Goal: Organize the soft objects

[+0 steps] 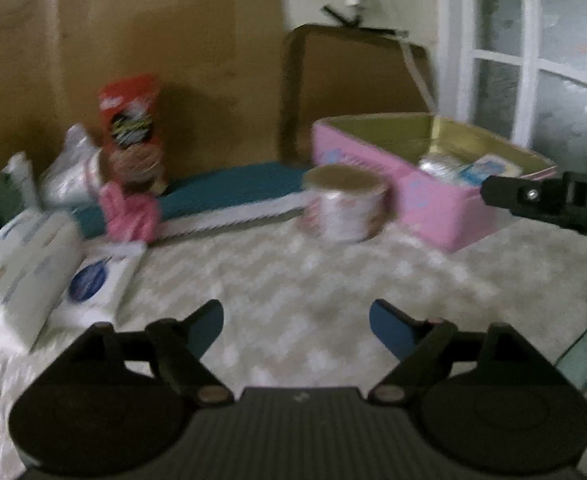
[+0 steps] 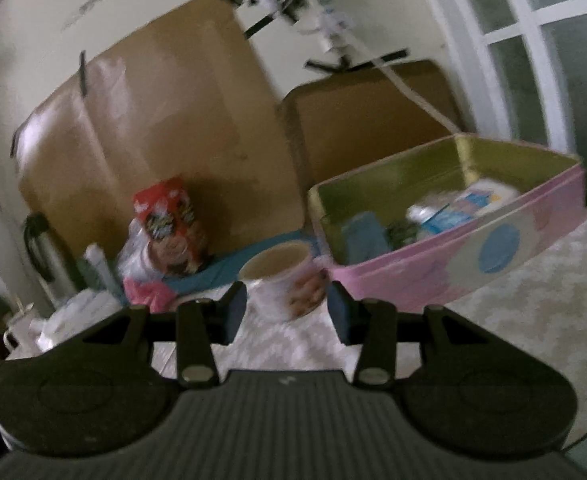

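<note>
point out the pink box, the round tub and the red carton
pink box (image 2: 433, 276), right wrist view, on its pink front wall
round tub (image 1: 343, 216), left wrist view, on its side wall
red carton (image 1: 131, 120), left wrist view, on its printed front

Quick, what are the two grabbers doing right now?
Left gripper: open, nothing between its jaws.
Right gripper: open, holding nothing.
</note>
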Available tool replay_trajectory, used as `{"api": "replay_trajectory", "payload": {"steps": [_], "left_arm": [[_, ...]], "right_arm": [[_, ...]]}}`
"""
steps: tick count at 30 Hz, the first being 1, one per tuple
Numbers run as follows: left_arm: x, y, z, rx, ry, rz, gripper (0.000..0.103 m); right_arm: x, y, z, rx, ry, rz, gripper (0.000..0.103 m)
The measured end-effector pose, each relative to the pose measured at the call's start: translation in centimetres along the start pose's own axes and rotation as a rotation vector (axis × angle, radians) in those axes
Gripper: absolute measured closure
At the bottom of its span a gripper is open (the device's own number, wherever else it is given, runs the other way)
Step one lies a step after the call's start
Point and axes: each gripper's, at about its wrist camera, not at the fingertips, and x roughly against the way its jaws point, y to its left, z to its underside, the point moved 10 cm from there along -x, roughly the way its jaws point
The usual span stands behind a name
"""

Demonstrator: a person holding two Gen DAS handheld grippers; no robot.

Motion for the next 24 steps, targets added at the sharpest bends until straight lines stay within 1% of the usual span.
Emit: {"api": "replay_trajectory", "payload": {"steps": [5, 8, 10, 11, 13, 14, 16, 18, 19, 21, 24], "left_arm": [[0.0, 6.3, 2.8, 0.111, 0.024, -0.073, 0.02], [0.5, 10.7, 3.9, 0.175, 0.009, -0.129, 0.02], [0.6, 13.2, 4.4, 0.193, -0.001, -0.189, 0.02], [0.6, 14.4, 4.5, 0.201, -0.007, -0.216, 0.02], [0.6, 15.8, 4.5, 0.218, -0.021, -0.239, 0.02], [0.5, 16.3, 4.6, 0.233, -0.025, -0.242, 0.02], [0.0, 16.8, 4.9, 0.28, -0.008, -0.204, 0.021], [0.1, 16.9, 4.7, 0.29, -0.019, -0.191, 0.021], [0.1, 16.9, 4.7, 0.29, -0.023, -0.178, 0.021], [0.4, 16.9, 4.8, 0.301, -0.036, -0.154, 0.021], [0.5, 17.0, 4.9, 0.337, -0.044, -0.118, 0.021]], "right_arm": [[-2.0, 3.6, 2.0, 0.068, 0.078, -0.069, 0.056], [-3.6, 6.2, 3.5, 0.12, 0.139, -0.115, 0.056], [-5.0, 8.1, 4.0, 0.141, 0.178, -0.155, 0.056], [-5.9, 9.2, 4.0, 0.155, 0.191, -0.176, 0.056], [-7.9, 11.5, 3.8, 0.209, 0.196, -0.202, 0.056], [-9.0, 12.6, 3.7, 0.238, 0.197, -0.207, 0.056], [-11.2, 14.3, 3.9, 0.277, 0.206, -0.217, 0.056], [-13.7, 16.2, 4.5, 0.306, 0.244, -0.229, 0.056], [-14.6, 16.9, 5.0, 0.303, 0.281, -0.238, 0.056], [-16.1, 18.2, 6.2, 0.252, 0.362, -0.281, 0.056], [-17.5, 19.6, 7.0, 0.252, 0.393, -0.293, 0.056]]}}
